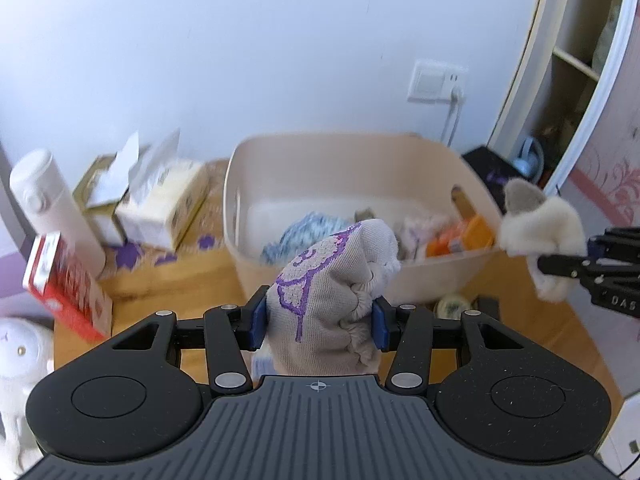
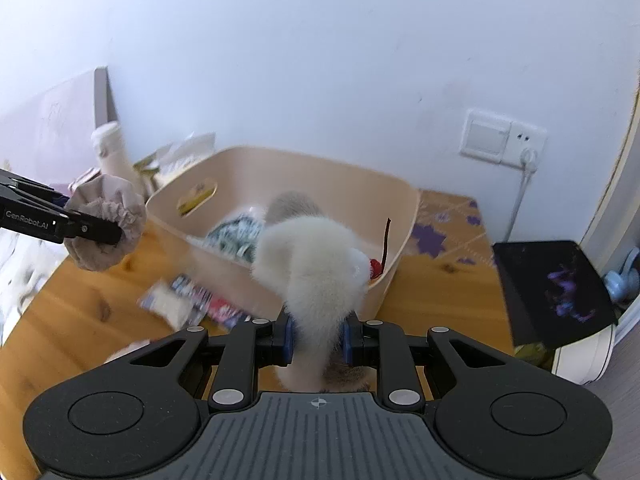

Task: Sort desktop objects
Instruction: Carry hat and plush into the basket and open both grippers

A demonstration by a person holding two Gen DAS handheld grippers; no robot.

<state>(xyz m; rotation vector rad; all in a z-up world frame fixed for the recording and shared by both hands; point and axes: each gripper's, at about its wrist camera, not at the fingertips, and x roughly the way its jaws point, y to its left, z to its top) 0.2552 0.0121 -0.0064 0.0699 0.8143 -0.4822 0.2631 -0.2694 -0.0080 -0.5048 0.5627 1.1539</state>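
My left gripper [image 1: 318, 322] is shut on a rolled grey sock bundle [image 1: 320, 280] with purple stitching, held above the wooden table [image 1: 160, 280] in front of a beige plastic bin [image 1: 236, 184]. The right wrist view shows that gripper [image 2: 112, 234] and its bundle [image 2: 106, 204] at the left edge. My right gripper [image 2: 316, 338] is shut on a fluffy white sock [image 2: 316, 264], which hides part of the bin [image 2: 410, 220]. From the left wrist view, the right gripper [image 1: 548, 264] and the fluffy sock [image 1: 536, 228] hang by the bin's right end. Inside the bin lie blue-white cloth [image 1: 296, 232] and orange packets [image 1: 460, 240].
Left of the bin stand a white bottle [image 1: 52, 208], two tissue boxes [image 1: 160, 204] and a tilted red box [image 1: 68, 288]. Loose packets [image 2: 188, 300] lie on the table before the bin. A black box [image 2: 556, 288] sits right of it, under a wall socket [image 2: 500, 136].
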